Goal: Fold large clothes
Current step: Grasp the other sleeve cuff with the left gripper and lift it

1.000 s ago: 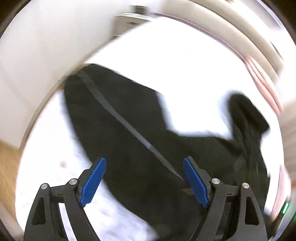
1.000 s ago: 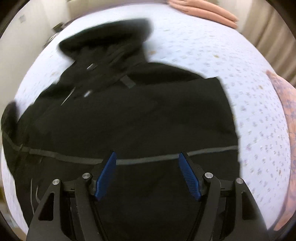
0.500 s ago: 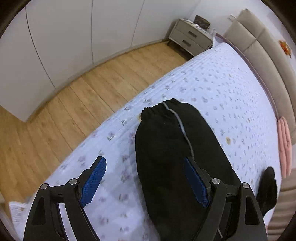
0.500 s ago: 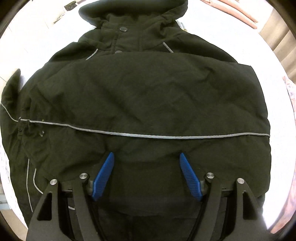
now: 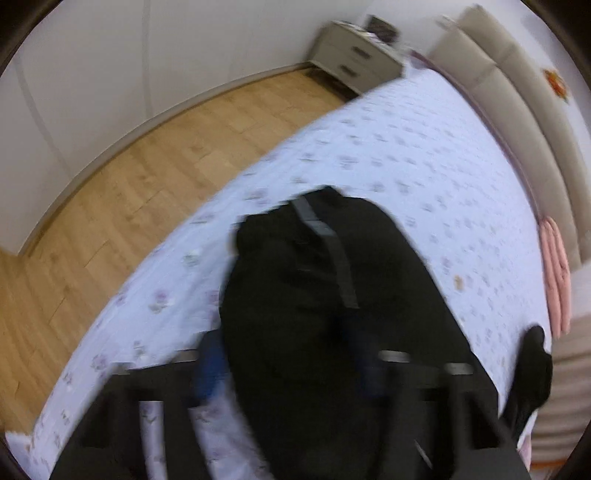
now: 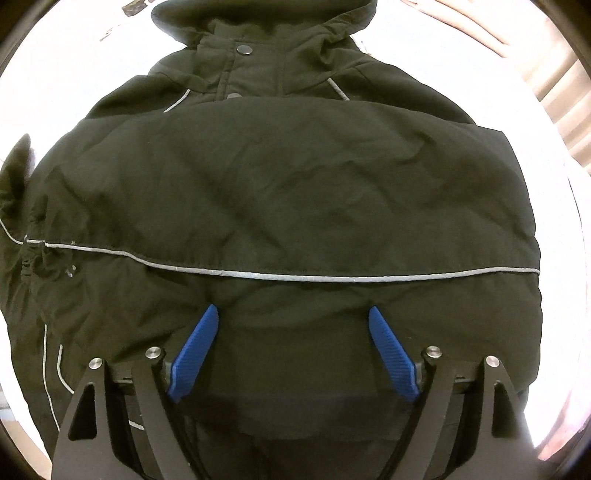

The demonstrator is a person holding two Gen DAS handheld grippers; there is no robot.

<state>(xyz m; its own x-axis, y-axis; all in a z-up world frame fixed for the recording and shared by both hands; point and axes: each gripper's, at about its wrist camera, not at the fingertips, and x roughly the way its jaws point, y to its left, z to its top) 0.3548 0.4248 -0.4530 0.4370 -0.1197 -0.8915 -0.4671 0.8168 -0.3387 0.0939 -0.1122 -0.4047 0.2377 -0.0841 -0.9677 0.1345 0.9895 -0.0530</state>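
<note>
A black hooded jacket (image 6: 295, 184) lies spread flat on the bed, hood (image 6: 266, 22) at the top, and a grey reflective stripe (image 6: 295, 276) runs across its lower part. My right gripper (image 6: 292, 309) hovers just over the hem area. Its jaws are opening and its blue pads (image 6: 391, 358) stand wide apart, gripping no fabric. In the blurred left wrist view the jacket's sleeve (image 5: 314, 277) stretches away toward the bed's edge. My left gripper (image 5: 286, 343) is closing around it, and the sleeve fills the gap between the pads.
The bed (image 5: 406, 147) has a white flowered cover. Wooden floor (image 5: 147, 177) lies beyond its left edge, with a grey nightstand (image 5: 354, 62) at the far wall. A beige padded headboard (image 5: 517, 92) runs along the right, with a pink folded item (image 5: 554, 266) next to it.
The left gripper swung from the jacket body out to the sleeve, dropped toward it and narrowed its jaws around it. The right gripper came down closer to the jacket and widened.
</note>
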